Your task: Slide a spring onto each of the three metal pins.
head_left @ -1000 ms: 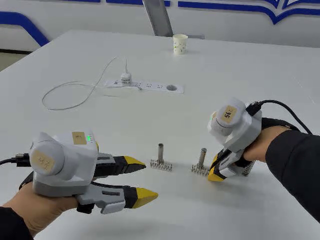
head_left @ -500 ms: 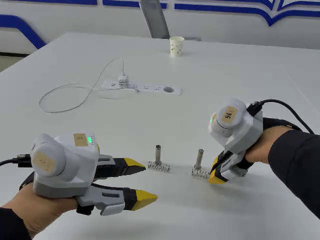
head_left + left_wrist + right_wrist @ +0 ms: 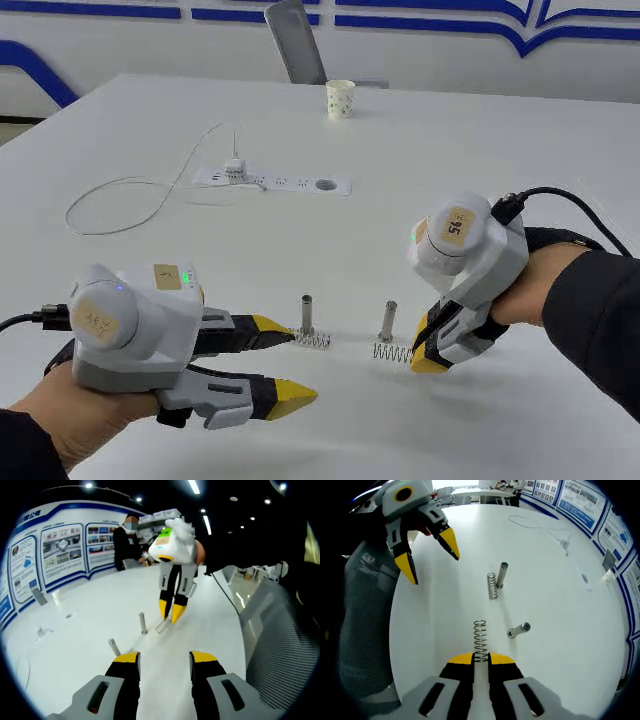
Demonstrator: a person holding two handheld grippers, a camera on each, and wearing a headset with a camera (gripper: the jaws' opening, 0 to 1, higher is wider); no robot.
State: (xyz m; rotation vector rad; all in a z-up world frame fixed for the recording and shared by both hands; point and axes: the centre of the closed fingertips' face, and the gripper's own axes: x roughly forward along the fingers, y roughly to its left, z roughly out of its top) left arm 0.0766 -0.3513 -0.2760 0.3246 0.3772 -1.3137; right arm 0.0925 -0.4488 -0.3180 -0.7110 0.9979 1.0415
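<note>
The white bench (image 3: pixel 450 170) carries everything. The whole head view has swung a little since 1 s ago, which is the camera and not the things.

Low on the left of the head view, the left gripper (image 3: pixel 285 360) hovers just above the bench. Its 2 fingers are spread and grip nothing, much as they were 1 s ago. Its upper fingertip comes close to the loose spring (image 3: pixel 313 340).

On the right, the right gripper (image 3: pixel 425 360) tilts down toward the bench. Its fingers are clenched on 1 end of the held spring (image 3: pixel 480 639), which runs straight out from the fingertips. 1 s ago this spring lay against the foot of the right pin (image 3: pixel 388 320), with the fingertips at its end. Now it sits a little clear of that pin, on the near side in the head view. Whether its far end rests on the bench I cannot tell.

Farther back lie a power strip (image 3: pixel 270 182) and, beyond it, a paper cup (image 3: pixel 341 98).

The 2 pins stand upright between the grippers, well apart from each other. The left pin (image 3: pixel 306 313) has the loose spring lying on its side against its foot, as before, not slid over it.
</note>
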